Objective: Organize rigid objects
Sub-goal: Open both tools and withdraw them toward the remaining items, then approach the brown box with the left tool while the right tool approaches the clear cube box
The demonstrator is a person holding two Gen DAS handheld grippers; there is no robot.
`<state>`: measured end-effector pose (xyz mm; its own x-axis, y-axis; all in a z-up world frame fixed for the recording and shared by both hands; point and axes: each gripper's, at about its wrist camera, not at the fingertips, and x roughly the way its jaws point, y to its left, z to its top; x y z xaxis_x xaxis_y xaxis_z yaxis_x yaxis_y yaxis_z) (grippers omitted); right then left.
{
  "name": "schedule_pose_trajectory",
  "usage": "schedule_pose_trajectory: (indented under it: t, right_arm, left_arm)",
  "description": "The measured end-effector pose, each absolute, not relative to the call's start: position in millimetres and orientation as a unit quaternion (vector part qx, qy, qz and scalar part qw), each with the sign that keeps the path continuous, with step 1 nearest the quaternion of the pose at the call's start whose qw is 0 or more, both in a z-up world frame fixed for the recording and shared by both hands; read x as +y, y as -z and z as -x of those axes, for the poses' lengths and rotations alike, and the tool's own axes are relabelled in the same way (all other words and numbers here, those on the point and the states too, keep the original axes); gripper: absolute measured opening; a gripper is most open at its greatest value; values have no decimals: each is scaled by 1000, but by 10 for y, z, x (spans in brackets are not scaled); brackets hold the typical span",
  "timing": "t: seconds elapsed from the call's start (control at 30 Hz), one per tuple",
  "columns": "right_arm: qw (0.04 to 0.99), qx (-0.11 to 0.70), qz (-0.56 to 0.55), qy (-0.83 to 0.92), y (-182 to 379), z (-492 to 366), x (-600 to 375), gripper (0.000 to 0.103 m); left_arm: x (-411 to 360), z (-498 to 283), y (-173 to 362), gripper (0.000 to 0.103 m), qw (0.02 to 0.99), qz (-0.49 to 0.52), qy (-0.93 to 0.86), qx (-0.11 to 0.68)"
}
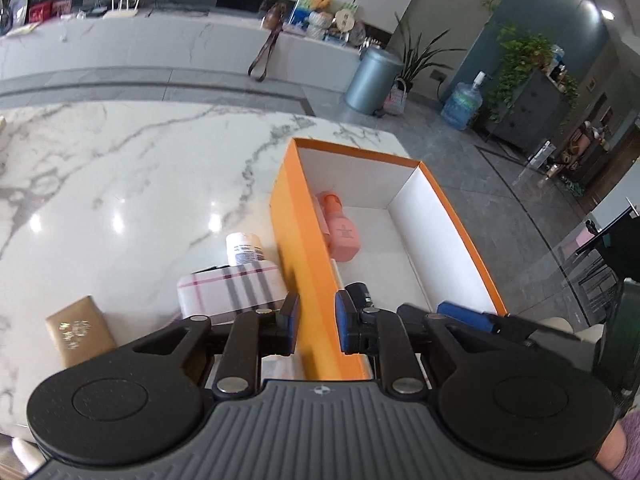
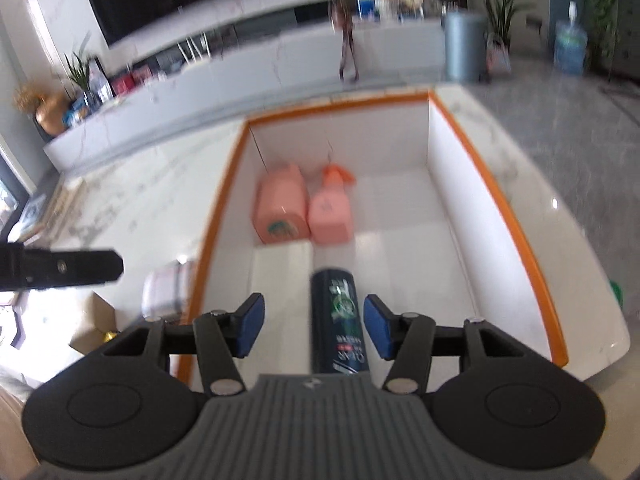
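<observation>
1. The right gripper (image 2: 314,330) has its blue-padded fingers (image 2: 251,326) released and spread wide; the dark green cylindrical plastic bottle (image 2: 339,322) lies between them on the box floor, and neither pad touches it.
2. The left gripper (image 1: 316,322) has its fingers (image 1: 347,322) drawn close together with a narrow gap, grasping nothing; they hover over the near part of the box's left wall.
3. The orange cardboard box with a white interior (image 2: 452,184) sits open on the white marble surface (image 1: 120,168).
4. In the right wrist view, a large peach-pink plastic bottle (image 2: 282,210) lies at 12 o'clock from the dark bottle, against the box's left wall, and a smaller pink plastic bottle with an orange cap (image 2: 331,212) lies touching its right side.
5. In the left wrist view, outside the box at 10 o'clock from the left fingers, a white plaid-patterned rectangular package (image 1: 230,288) lies just beside the orange wall.
6. A white cylindrical jar with a printed label (image 1: 244,248) stands just beyond that package at 11 o'clock.
7. A gold-brown cardboard box with foil print (image 1: 80,332) lies at 9 o'clock, apart from the plaid package.
</observation>
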<state>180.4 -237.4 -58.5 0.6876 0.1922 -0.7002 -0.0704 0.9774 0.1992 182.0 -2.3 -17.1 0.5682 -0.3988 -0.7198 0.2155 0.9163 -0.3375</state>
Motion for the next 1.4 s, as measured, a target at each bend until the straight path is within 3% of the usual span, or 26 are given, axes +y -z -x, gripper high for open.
schedule_pose_trajectory:
  t: [0.37,0.63,0.83,0.97,1.27,1.4]
  right_arm:
    - [942,297,-68,-137,308,-1335,-1839,56]
    - [919,343,-19,-196,510,-1247,-1269,45]
    - [904,380,6,-195,678,-1359,-1021,42]
    - [897,398,14,-193,760,-1515,-877,43]
    - [887,422,38,-182,1004,-1753,-651,42]
    - [889,417,51,-181,1043,-1791,-604,42]
  left_arm:
    - [744,-1479,248,20,887,124,130,426]
    - [1039,-1463,484,23,880,112,112,448]
    - [1234,-1607,537,52,882,83,79,458]
    - [1413,-1782,714,70,860,155,27,486]
    - [1371,-2002,961,86,852,171,-26,495]
    - [1320,-2088,1024,86,852,161,-42,497]
